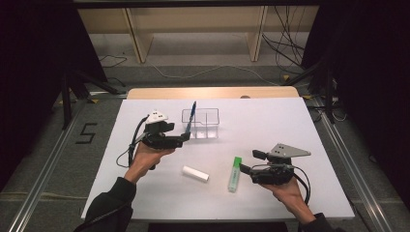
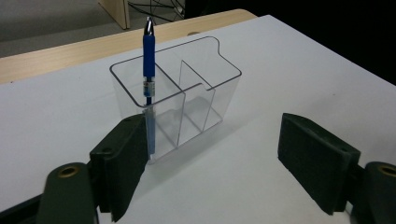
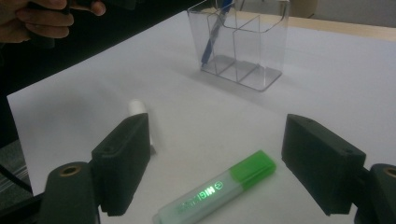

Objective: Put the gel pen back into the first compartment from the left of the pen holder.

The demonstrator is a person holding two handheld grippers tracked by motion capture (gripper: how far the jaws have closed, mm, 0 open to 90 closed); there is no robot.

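Now left gripper (image 1: pixel 185 137) level, jaws apart, facing organizer (image 1: pixel 200 123).

Dark, seemingly black sleeves (image 1: pixel 113 195); black jaws.

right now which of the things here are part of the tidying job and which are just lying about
Part of the job:
- blue pen, standing in the clear organizer
- green highlighter, lying between the open right gripper jaws
- white tube, lying on the table
- left gripper, open, empty

Lying about:
- floor cables
- wooden shelf frame

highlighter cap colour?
Bright green cap on the highlighter, whose body is pale translucent; clearest in the right gripper view.
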